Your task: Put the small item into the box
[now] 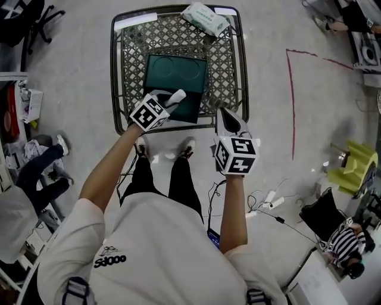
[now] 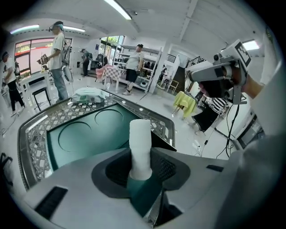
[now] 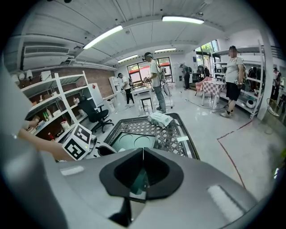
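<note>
One mesh surface [image 1: 226, 65] carries everything. In its middle lies the green box [image 1: 178, 74], flat, with two round recesses facing up, so it can be reached from above without anything being shifted. A wipes pack [image 1: 205, 18] rests on the far rim, well apart from the box and clear of the work. The right claw [image 3: 142, 174] hangs just off the surface's near right corner, its jaws pressed together with nothing between them. It seems parked there to leave the other side room. The left claw [image 2: 141, 172] hovers over the near left part of the box, jaws partly apart and clamped on the lower end of the roll [image 2: 140, 138], a small white cylinder that sticks out past the jaws toward the box. Gripped by one end, most of its length stays free, which probably suits lowering it tip first. The roll is held in the air above the box, not yet resting in it.
</note>
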Demonstrator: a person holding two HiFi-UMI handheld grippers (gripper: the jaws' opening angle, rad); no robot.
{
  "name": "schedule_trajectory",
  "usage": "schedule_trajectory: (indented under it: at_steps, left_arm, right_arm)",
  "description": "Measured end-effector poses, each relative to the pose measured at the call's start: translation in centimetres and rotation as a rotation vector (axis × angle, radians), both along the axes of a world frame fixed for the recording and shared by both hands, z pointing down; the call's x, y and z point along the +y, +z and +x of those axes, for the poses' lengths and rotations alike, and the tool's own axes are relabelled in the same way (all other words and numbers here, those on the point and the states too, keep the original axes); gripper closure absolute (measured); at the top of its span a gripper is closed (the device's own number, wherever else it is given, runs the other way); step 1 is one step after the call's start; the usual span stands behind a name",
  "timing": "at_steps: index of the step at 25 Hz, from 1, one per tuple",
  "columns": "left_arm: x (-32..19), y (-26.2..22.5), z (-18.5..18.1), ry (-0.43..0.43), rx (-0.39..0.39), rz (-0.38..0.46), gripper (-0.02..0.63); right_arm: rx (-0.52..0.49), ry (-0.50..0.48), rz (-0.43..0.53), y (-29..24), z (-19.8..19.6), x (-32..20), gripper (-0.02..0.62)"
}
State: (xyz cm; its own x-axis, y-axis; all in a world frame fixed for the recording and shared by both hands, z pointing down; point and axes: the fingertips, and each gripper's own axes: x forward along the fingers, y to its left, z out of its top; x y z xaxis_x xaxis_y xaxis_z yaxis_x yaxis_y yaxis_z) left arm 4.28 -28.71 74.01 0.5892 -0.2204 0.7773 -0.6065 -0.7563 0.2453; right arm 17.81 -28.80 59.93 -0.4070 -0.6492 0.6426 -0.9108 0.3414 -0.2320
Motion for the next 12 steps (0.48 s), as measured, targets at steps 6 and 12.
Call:
schedule_trajectory:
  at_steps: [6,12]
  left_arm:
    - [0.8,3.2,1.6,0.064,-0.05,-0.084,0.474]
    - [1.6,5.5,3.1,0.124,-0.108,-0.157,0.474]
  right_arm:
    - [-0.013,0.0,-0.049,1.9,0.6,0.7,0.584]
    - [-0.006,-0.068,-0.102,3.4,0.7,2.2,0.584]
